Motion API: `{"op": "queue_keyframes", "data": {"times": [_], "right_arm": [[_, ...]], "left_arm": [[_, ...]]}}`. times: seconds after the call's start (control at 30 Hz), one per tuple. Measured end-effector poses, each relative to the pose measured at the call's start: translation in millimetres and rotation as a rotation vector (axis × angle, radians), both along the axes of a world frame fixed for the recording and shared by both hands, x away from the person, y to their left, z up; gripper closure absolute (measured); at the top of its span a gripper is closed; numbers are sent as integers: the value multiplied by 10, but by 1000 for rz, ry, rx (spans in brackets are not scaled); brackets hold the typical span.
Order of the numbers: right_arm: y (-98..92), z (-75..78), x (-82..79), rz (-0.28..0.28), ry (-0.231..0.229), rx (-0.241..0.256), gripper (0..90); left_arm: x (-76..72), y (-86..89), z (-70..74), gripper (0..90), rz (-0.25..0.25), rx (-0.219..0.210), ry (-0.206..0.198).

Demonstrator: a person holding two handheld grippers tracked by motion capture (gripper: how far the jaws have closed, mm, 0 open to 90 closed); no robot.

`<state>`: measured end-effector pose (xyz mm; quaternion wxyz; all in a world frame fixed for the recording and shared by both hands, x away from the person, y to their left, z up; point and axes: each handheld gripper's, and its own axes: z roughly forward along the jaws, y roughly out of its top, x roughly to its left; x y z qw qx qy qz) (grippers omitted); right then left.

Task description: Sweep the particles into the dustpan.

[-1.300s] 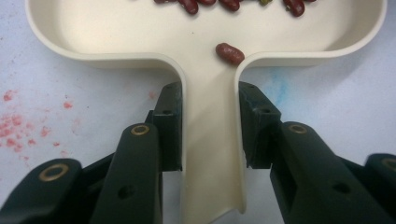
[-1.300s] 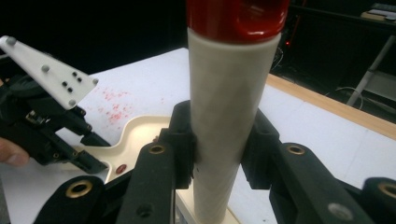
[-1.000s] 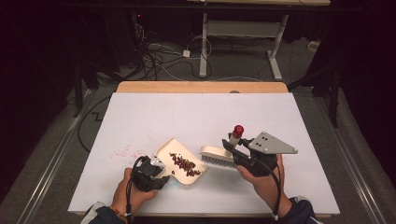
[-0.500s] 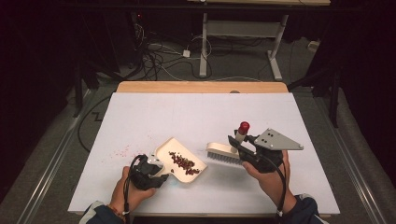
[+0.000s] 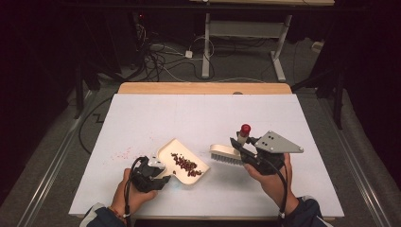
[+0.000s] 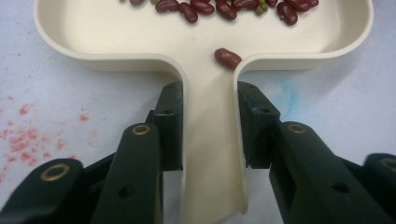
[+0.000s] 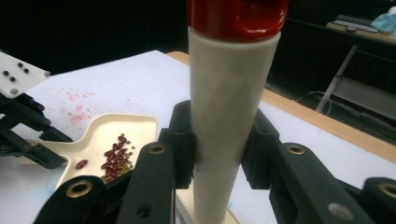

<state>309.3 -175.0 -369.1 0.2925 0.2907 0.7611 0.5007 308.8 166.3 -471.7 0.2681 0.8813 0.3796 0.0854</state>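
Observation:
A cream dustpan [image 5: 182, 161] lies on the white table with a pile of red beans [image 5: 187, 165] in it. My left gripper [image 5: 158, 176] is shut on the dustpan's handle [image 6: 210, 154]; one bean [image 6: 227, 58] lies at the handle's mouth, the rest of the beans [image 6: 224, 7] farther in. My right gripper [image 5: 241, 150] is shut on the brush's upright handle [image 7: 229, 121], white with a red cap [image 5: 245, 128]. The brush head [image 5: 226, 154] hangs bristles down just right of the pan. The dustpan [image 7: 112, 135] also appears at lower left in the right gripper view.
Faint pink specks [image 5: 124, 153] mark the white table top [image 5: 198, 118] left of the pan. A wooden strip [image 5: 203, 88] runs along the far edge. Beyond it are cables [image 5: 161, 56] and desk legs [image 5: 206, 47] on the dark floor.
My right gripper has carried the brush to the right, away from the dustpan. The left gripper and dustpan have barely moved.

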Motion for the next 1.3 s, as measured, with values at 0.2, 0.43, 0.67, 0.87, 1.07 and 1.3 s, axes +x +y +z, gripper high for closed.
{"op": "queue_keyframes", "data": {"times": [0.2,0.43,0.67,0.87,1.07,1.3], "right_arm": [[-21,-5,26,-6,-1,-4,698],[-63,18,42,-13,2,1,698],[-53,-3,50,-9,9,-8,698],[-76,14,51,-9,9,-5,698],[-141,50,49,-13,9,-4,698],[-264,71,53,-39,8,-7,698]], "left_arm": [[4,10,1,640,3,-13,-19],[57,109,-14,641,34,-34,-39],[82,154,-30,642,28,-47,-39],[92,204,-17,642,55,-54,-43],[93,296,8,643,88,-68,-53],[97,388,19,643,122,-91,-60]]}}
